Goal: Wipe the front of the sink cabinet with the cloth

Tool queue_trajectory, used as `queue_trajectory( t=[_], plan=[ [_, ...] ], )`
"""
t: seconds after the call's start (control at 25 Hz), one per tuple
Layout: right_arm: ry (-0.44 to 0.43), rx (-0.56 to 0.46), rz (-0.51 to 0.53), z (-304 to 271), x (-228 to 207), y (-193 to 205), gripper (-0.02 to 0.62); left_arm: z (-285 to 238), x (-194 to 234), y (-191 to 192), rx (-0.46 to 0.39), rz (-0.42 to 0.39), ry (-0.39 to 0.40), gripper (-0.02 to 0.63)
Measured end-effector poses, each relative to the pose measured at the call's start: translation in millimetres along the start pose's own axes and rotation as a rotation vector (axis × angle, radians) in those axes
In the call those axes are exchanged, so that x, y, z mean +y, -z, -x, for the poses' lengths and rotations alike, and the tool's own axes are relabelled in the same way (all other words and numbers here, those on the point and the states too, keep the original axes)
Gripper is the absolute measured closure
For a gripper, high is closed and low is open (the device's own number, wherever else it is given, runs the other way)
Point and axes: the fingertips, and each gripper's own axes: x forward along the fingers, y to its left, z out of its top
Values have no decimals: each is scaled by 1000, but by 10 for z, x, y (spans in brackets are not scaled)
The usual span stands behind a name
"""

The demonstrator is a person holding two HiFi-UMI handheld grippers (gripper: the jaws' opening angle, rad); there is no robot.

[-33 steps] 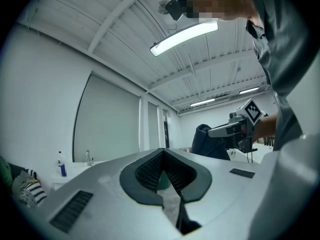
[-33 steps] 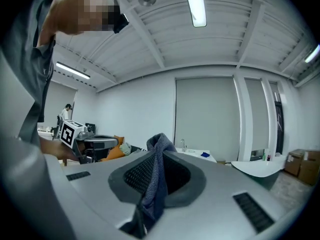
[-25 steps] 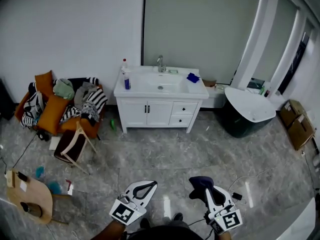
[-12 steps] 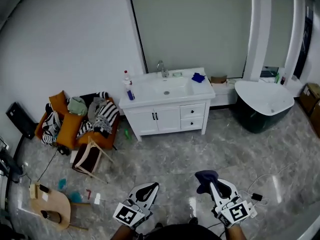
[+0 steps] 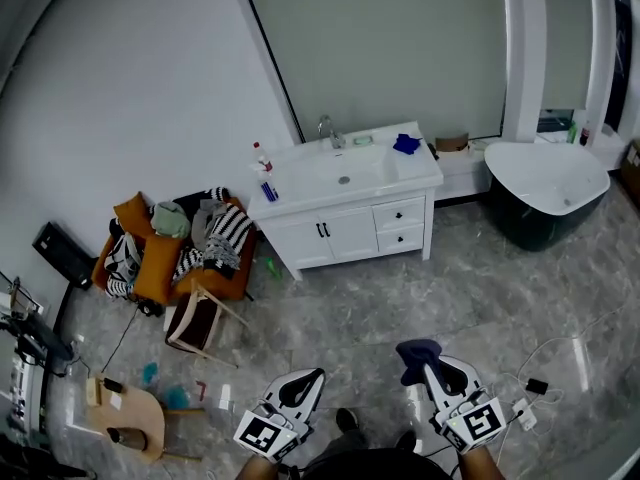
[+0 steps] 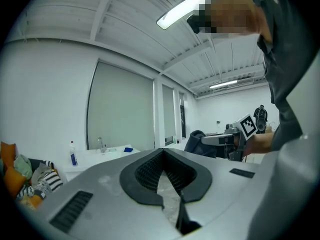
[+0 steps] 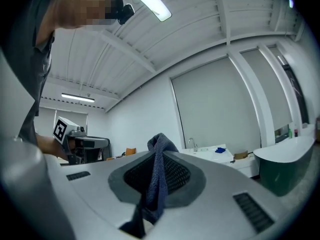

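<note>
The white sink cabinet (image 5: pixel 350 230) stands against the far wall, with two doors on its front and two drawers at the right; it shows small in the left gripper view (image 6: pixel 107 156) and right gripper view (image 7: pixel 215 154). My right gripper (image 5: pixel 425 361) is far from it, low in the head view, shut on a dark blue cloth (image 7: pixel 159 176) that sticks up between the jaws. My left gripper (image 5: pixel 303 383) is beside it, shut with nothing held (image 6: pixel 161 161).
A bottle (image 5: pixel 261 159), a tap (image 5: pixel 329 131) and a blue rag (image 5: pixel 406 144) sit on the sink top. An orange seat piled with clothes (image 5: pixel 175 243) and a tipped chair (image 5: pixel 200 313) lie left of the cabinet. A dark bathtub (image 5: pixel 550 193) stands right. A cable (image 5: pixel 560 353) crosses the floor.
The head view has swung; the cabinet now sits higher and further right in it. Both grippers stay low in the view, the right one still shut on the cloth.
</note>
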Motion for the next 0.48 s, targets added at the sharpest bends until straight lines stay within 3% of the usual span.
queue_trajectory(
  t=[0.24,0.48],
  plan=[
    [61,31,22,-250,-99,71,560,-317,255,55,-23,45,81,602],
    [90,-1,75,-847,52,-260,560,-456,860,-92,-103,20,118,602]
  ],
)
